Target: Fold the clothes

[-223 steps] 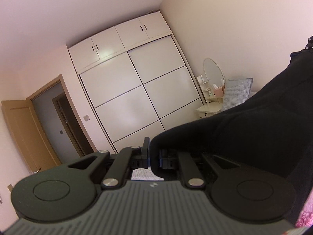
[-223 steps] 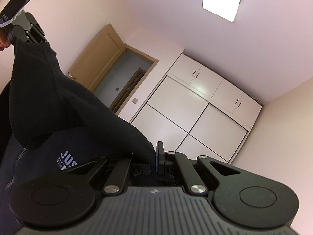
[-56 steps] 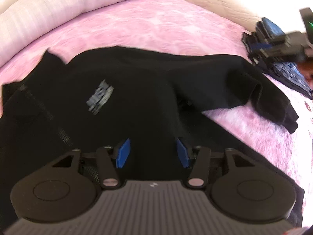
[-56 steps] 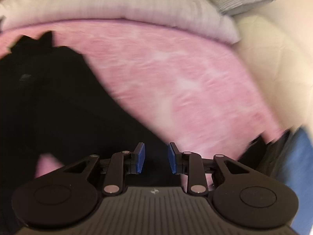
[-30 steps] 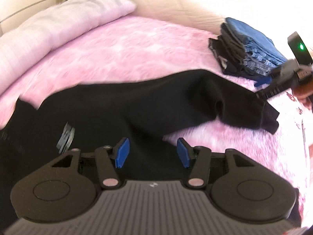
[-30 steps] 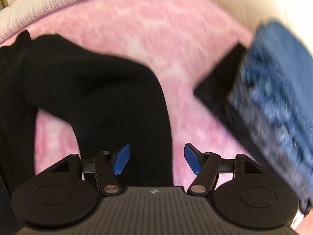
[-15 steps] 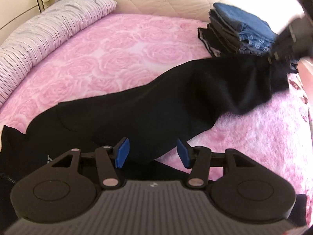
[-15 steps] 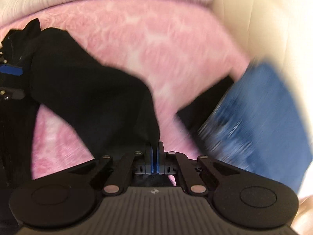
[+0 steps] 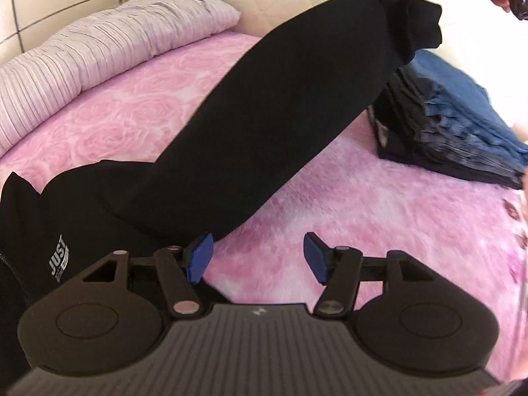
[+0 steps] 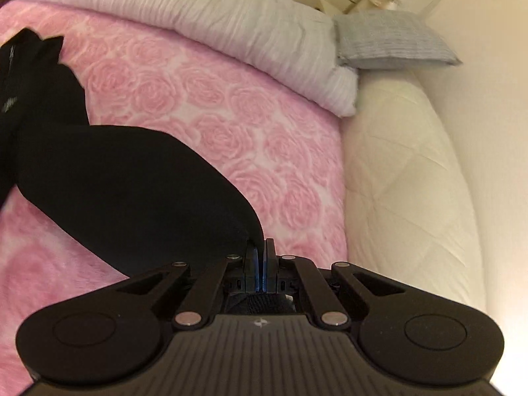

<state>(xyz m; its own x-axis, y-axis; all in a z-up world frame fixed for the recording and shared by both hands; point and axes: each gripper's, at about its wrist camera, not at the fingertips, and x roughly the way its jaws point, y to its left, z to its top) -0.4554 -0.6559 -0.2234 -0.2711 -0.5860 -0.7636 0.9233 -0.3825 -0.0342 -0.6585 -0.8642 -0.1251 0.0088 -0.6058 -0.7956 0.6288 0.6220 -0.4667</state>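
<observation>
One sleeve point(image 9: 280, 115) of the black jacket point(image 9: 59, 217) is raised off the pink rose blanket point(image 9: 379, 217), pinched near its cuff by the right gripper point(image 10: 260, 264), whose blue pads are pressed together on the fabric. In the left wrist view that same gripper is seen at about 1 o'clock, with the cuff bunched just below it. The left gripper point(image 9: 258, 256) is held low over the blanket at 6 o'clock with its pads spread wide and nothing between them; its left pad is just beside the lower edge of the sleeve, though contact cannot be judged.

The jacket's body is spread on the bed at 8 to 9 o'clock in the left view, chest print facing up, and no fold across the body can be made out. A stack of folded clothes point(image 9: 445, 125), denim on top of darker pieces, is seen at 3 o'clock near the padded headboard point(image 10: 406, 181). By that, part of the pile is judged to be done, while this garment is judged to be mid-fold, with the sleeve yet to be laid and the body yet to be doubled.

The sleeve's long axis is run from 8 o'clock up to 1 o'clock in the left view, shoulder low, cuff high and pointing toward the headboard. A striped duvet point(image 10: 198, 16) is bunched along the far edge, from 10 to 12 o'clock.
</observation>
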